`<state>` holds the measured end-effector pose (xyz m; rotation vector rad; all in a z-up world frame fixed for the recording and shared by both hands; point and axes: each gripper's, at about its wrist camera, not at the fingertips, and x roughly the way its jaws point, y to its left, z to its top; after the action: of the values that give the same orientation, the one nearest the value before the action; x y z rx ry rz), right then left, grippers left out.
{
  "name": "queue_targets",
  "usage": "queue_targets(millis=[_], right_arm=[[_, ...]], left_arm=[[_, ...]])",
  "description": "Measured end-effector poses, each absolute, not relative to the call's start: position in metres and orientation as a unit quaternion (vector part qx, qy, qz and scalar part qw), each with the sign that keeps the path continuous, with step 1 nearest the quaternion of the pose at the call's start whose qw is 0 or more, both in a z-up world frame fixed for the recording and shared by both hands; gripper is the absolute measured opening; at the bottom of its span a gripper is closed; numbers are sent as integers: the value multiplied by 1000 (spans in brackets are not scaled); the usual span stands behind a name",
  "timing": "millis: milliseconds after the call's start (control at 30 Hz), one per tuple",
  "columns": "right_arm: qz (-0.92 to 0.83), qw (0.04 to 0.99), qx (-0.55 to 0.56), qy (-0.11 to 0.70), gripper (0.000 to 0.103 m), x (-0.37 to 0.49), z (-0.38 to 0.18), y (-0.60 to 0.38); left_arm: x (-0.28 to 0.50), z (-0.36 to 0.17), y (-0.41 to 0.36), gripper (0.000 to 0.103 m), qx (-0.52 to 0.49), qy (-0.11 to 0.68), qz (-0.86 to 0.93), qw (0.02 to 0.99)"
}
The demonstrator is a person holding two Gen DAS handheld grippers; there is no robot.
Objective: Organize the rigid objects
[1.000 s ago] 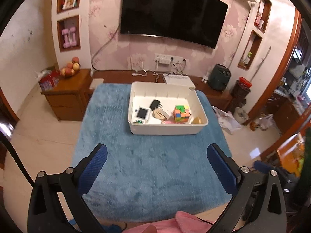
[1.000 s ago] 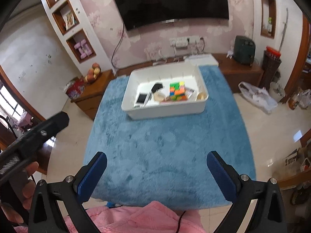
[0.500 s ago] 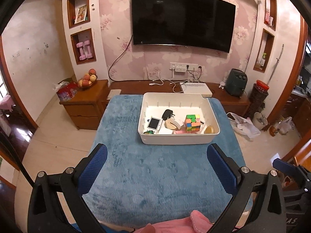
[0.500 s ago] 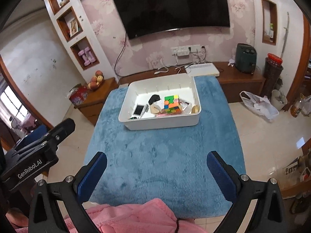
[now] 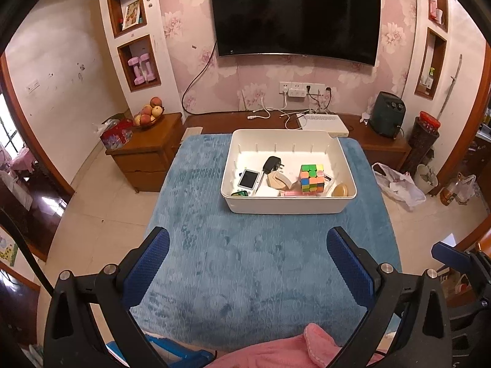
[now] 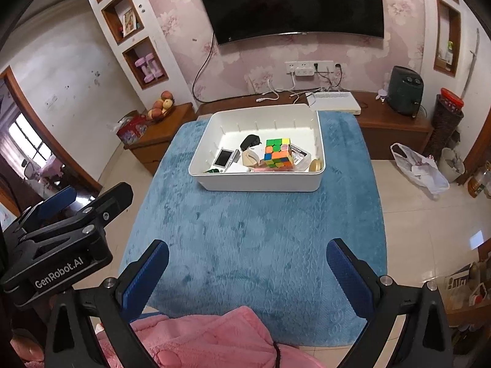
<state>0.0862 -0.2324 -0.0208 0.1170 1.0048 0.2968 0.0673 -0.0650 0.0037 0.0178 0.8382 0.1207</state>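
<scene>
You are holding both grippers above the near end of the blue plush cover, and neither is carrying anything. The left gripper is standing with its blue-padded fingers spread wide apart, nothing between them but bare cover. The right gripper is likewise showing its fingers wide apart and empty.

Ahead of both pairs of fingertips, well apart from them, the white bin is sitting on the far half of the cover. For the left gripper it is lying ahead and slightly toward the right finger; for the right gripper it is lying ahead, roughly centred between the fingers. Inside it the multicoloured puzzle cube is resting toward the right, with a black plug adapter and a small white-framed screen device to its left, a tan rounded piece between them, and a round yellowish item in the near right corner.

In the right wrist view, your left gripper's black body is showing beyond the left finger, off the cover's edge. Pink fabric is lying just behind the fingers.
</scene>
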Motion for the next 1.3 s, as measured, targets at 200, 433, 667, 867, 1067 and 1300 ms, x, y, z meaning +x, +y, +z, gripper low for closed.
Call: queue_targets(millis=[200,433,667,867,1067,1300], right_arm=[[150,854,61,494,103,91,-27,-233],[153,850,63,500,103,95,-30,-236],[150,846,69,507,103,99,-34,-238],[145,843,73,513,103,101,-37,-238],[143,843,73,513,103,100,-36,-237],[141,842,69,517,103,100,-37,-235]], left_arm=[[70,2,-70,102,17,414,63,908],[72,2,-76,102,27,415,64,907],[73,3,-77,102,32,414,62,908],[77,2,-77,102,36,416,57,907],[78,0,-79,102,36,417,55,907],[79,-2,-77,102,35,418,52,906]])
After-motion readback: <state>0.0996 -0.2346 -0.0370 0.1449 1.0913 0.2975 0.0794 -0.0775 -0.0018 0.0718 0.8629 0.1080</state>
